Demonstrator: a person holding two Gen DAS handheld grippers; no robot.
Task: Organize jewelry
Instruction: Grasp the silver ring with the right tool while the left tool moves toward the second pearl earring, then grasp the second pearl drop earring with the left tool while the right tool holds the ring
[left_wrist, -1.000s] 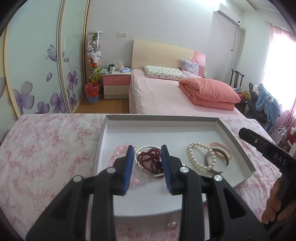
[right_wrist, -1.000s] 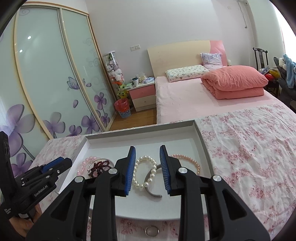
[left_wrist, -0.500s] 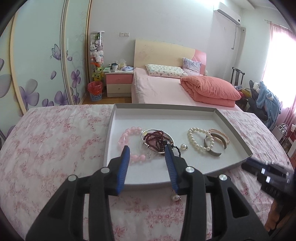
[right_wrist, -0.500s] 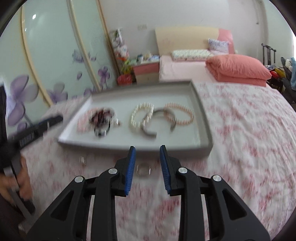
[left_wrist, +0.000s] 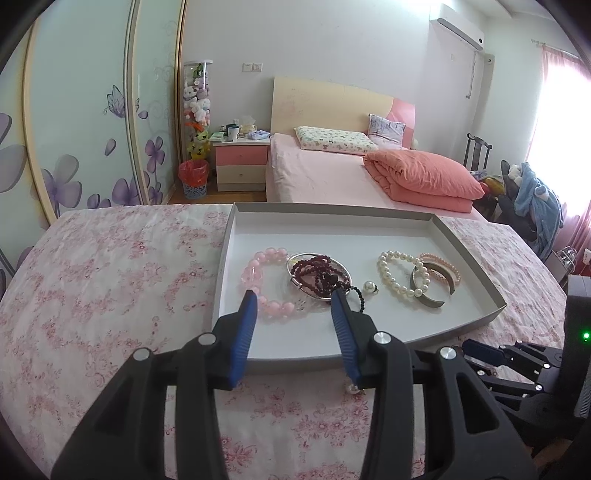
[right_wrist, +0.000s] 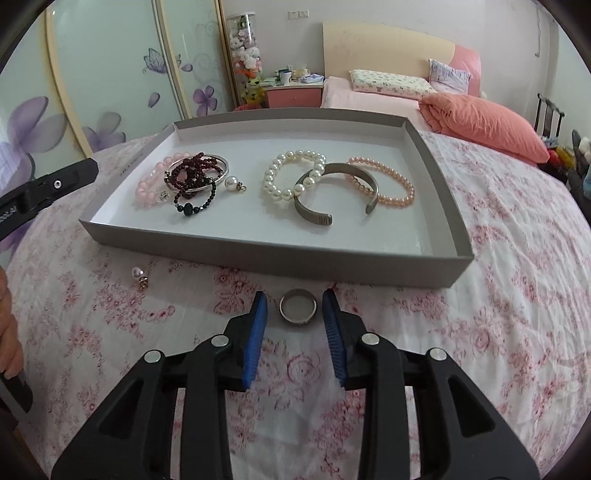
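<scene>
Left wrist view
Left tongs: spread wide and empty, poised over the near edge of the tray, which lies on the flowered tabletop.
Tray contents: pink bead bracelet at 12 o'clock of the tongs, dark red beads on a thin silver bangle at 1 o'clock, white pearl bracelet and grey cuff at 2 o'clock.
Loose earring: a pearl on the cloth outside the tray, just peeping out below the right blue pad, partly hidden.

Right wrist view
Right tongs: open, not gripping, low over the cloth, blue pads on either side of the ring.
Ring: flat on the cloth at 12 o'clock of the tongs, just in front of the tray's near wall, apart from both pads.
Second earring piece: on the cloth at 10 o'clock, outside the tray.

Step in hand: judged to be picking up the stray ring, with the bracelets already inside the tray.
Next move: likely close the pads squarely on the ring's rim, lift it clear of the wall, and set it on bare tray floor; the thin band could slip or pinch the cloth.
</scene>
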